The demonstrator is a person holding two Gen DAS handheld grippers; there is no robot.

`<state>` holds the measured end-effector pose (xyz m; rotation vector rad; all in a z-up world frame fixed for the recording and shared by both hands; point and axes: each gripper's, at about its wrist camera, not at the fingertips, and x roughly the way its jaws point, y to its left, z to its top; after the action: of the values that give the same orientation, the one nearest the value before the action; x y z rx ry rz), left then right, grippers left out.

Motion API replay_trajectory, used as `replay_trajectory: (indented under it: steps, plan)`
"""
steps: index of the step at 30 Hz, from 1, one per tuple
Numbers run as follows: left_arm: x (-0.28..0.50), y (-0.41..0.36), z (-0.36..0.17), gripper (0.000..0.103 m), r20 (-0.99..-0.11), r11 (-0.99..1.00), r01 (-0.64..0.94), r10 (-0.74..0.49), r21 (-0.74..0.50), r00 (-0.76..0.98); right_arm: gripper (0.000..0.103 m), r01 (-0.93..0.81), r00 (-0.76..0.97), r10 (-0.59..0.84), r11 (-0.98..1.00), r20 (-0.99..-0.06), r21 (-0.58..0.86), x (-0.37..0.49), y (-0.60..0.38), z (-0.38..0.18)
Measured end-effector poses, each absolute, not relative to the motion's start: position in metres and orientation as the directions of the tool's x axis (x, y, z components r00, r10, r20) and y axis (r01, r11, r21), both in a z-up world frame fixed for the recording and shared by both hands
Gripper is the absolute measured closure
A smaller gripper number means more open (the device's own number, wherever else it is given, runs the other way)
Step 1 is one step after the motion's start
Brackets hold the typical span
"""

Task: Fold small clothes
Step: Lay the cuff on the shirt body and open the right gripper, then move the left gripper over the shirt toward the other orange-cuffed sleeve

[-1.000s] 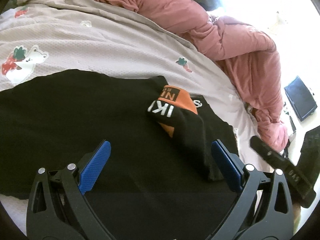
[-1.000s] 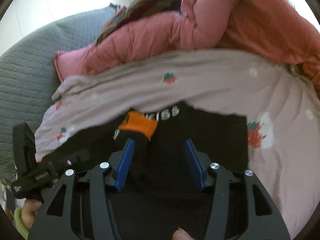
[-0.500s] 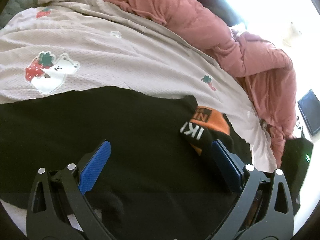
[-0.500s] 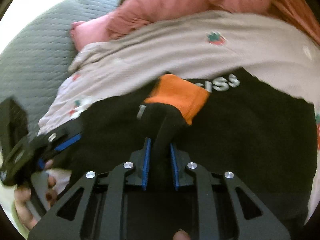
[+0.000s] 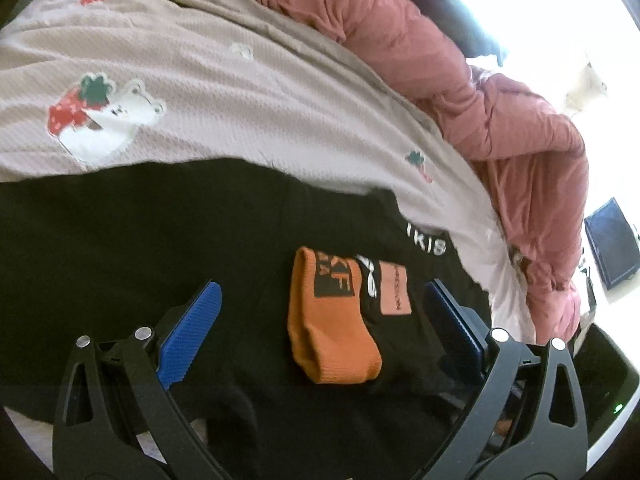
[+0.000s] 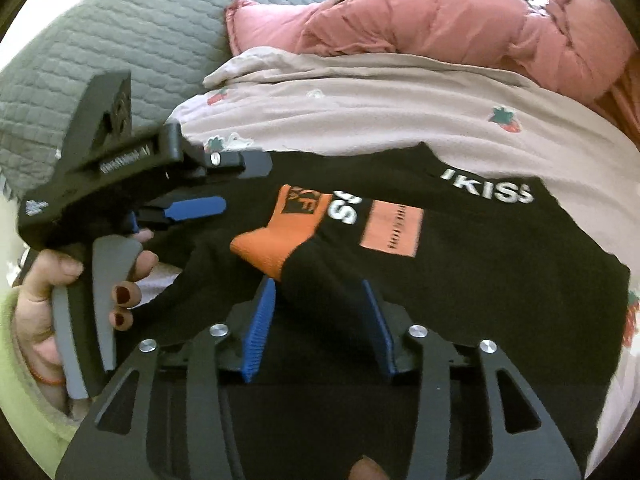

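A black garment (image 5: 140,240) with white lettering lies spread on the bed; it also shows in the right wrist view (image 6: 500,264). Its sleeve with an orange cuff (image 5: 332,332) is folded inward across the garment's body. In the right wrist view the orange cuff (image 6: 280,240) lies just ahead of my right gripper (image 6: 320,312), which is open, with the black sleeve between its blue pads but not squeezed. My left gripper (image 5: 320,320) is open and empty, its pads on either side of the cuff. It also shows in the right wrist view (image 6: 192,206), held by a hand.
A beige sheet with strawberry and bear prints (image 5: 240,112) covers the bed. A bunched pink quilt (image 5: 500,112) lies along the far and right side. A grey quilted cover (image 6: 120,32) lies at the left. A dark screen (image 5: 612,252) lies off the bed's right edge.
My right gripper, shut on the sleeve half a second ago, has opened. The sleeve now lies folded across the garment with the orange cuff flat. My left gripper stayed open.
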<state>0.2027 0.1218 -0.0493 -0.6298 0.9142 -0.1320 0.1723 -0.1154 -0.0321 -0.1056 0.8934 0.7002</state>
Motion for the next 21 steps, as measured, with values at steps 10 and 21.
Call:
replay_trajectory:
  steps: [10,21]
  plan:
    - [0.2,0.073,-0.062,0.044,-0.787,0.923,-0.114,-0.244,-0.369,0.567,0.044,-0.337,0.589,0.346,0.927,-0.73,0.168,0.18,-0.223,-0.022]
    - [0.19,0.074,-0.036,0.087,-0.759,0.95,-0.05,-0.213,-0.308,0.615,0.044,-0.108,0.649,0.159,0.987,-0.744,0.117,0.18,-0.291,-0.029]
